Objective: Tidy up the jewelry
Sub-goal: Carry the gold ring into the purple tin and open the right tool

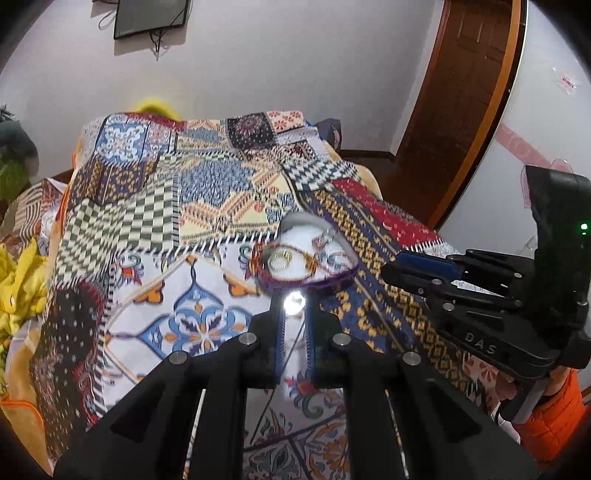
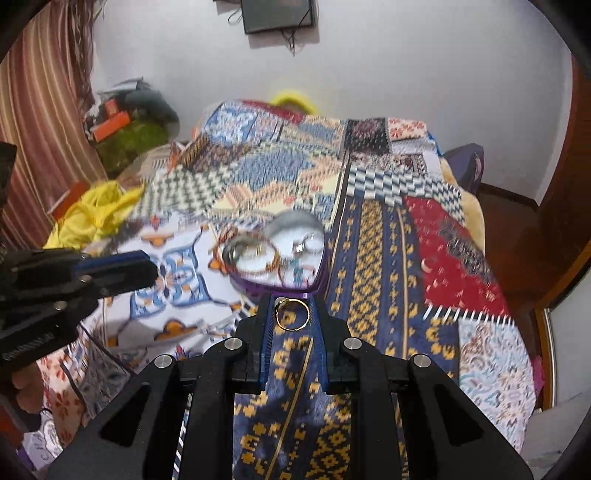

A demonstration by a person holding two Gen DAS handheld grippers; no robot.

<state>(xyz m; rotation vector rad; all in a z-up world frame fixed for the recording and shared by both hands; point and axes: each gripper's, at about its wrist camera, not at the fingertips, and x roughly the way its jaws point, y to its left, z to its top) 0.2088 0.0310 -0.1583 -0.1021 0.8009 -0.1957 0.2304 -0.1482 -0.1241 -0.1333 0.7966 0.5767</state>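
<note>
A purple heart-shaped jewelry box (image 1: 334,282) with a white lining sits on the patterned bedspread; it also shows in the right wrist view (image 2: 321,275). Inside lie bangles (image 2: 255,258), a gold ring (image 1: 282,258) and earrings (image 1: 327,236). My left gripper (image 1: 294,304) is shut on a small shiny silver piece (image 1: 294,302) just in front of the box. My right gripper (image 2: 293,314) is shut on a thin gold ring (image 2: 293,314), held just short of the box's near rim.
The patchwork bedspread (image 1: 192,206) covers the bed. Yellow cloth (image 2: 92,214) lies at the left edge, with a cluttered green bag (image 2: 129,136) beyond. A wooden door (image 1: 454,96) stands at the right. A dark screen (image 2: 277,14) hangs on the wall.
</note>
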